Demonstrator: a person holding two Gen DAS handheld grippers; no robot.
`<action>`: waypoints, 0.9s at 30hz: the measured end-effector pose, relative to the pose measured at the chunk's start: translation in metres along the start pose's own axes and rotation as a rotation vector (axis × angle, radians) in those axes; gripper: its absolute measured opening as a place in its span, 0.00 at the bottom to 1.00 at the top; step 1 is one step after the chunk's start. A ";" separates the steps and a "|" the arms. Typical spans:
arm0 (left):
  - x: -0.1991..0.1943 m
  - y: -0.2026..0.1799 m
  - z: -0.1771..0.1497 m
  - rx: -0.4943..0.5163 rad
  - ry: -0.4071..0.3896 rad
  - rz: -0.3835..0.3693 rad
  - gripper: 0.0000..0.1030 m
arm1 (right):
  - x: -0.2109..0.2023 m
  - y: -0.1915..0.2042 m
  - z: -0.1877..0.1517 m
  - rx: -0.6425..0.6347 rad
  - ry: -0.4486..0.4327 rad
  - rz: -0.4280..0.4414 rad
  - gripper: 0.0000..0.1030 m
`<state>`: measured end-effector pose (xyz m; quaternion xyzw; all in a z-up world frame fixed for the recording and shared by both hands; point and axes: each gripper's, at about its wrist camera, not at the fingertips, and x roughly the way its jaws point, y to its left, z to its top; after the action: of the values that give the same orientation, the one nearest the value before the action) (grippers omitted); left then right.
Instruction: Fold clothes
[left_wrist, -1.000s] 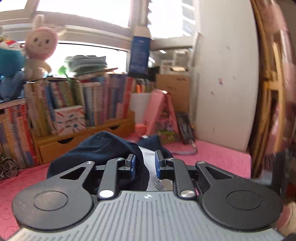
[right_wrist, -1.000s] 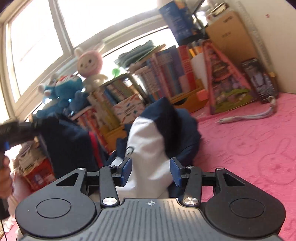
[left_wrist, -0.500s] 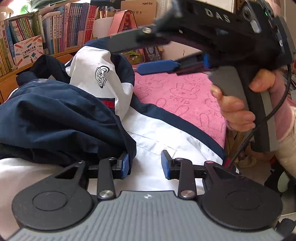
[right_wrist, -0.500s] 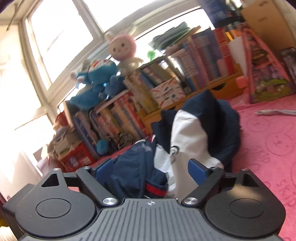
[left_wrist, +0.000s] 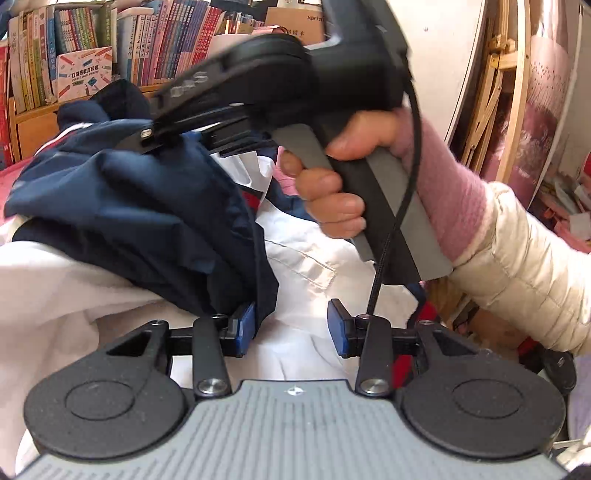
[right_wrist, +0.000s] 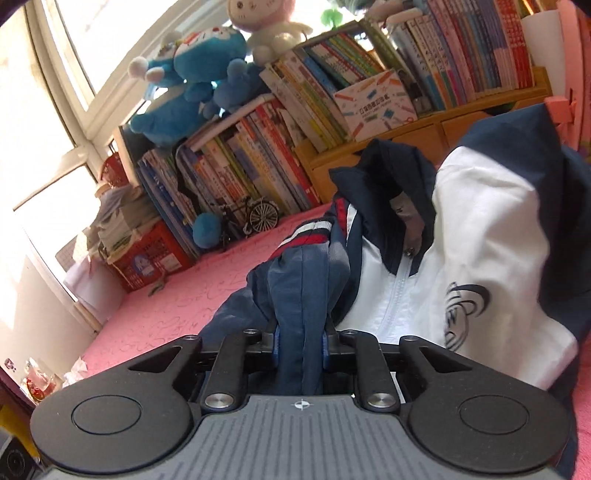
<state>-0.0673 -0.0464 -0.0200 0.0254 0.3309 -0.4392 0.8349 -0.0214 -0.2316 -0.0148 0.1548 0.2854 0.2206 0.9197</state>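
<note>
Right tongs (right_wrist: 300, 341): we see them clamped on a gathered bunch of navy cloth, which rises straight up between the blue pads; this is part of the jacket (right_wrist: 491, 251).

Left tongs (left_wrist: 291, 328): we see the pads standing apart with nothing between them; the left pad sits just against the hem of a navy fold, and white cloth lies below and ahead of the gap.

Jacket: it is a navy and white zip-up with a red and white striped band. It lies rumpled directly ahead of both tongs, heaped rather than flat, with the white front panel and its printed logo standing up to the right of the right tongs.

Right hand (left_wrist: 332, 192): in the left view it grips the handle of the other tool, just above and ahead of the left tongs, over the navy heap.

Surface (right_wrist: 159, 314): pink patterned cloth spreads out to the left of the right tongs and beyond the jacket.

Background: a bookshelf (right_wrist: 369, 110) with plush toys on top stands far ahead of the tongs.

Progress: we judge the folding far from finished, since no neat, flat fold shows anywhere. The garment needs spreading or straightening, then its folds.
</note>
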 end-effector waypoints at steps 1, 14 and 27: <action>-0.010 0.004 0.000 -0.032 -0.013 -0.026 0.41 | -0.011 0.001 -0.003 -0.016 -0.027 -0.017 0.16; -0.084 0.061 0.042 -0.441 -0.330 -0.006 0.81 | -0.073 0.078 -0.081 -0.446 -0.181 -0.079 0.17; -0.021 0.040 0.044 -0.248 -0.089 0.329 0.76 | -0.050 0.144 -0.151 -0.724 -0.122 0.027 0.21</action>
<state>-0.0219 -0.0212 0.0168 -0.0432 0.3367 -0.2534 0.9058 -0.1933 -0.1091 -0.0521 -0.1642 0.1312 0.3098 0.9273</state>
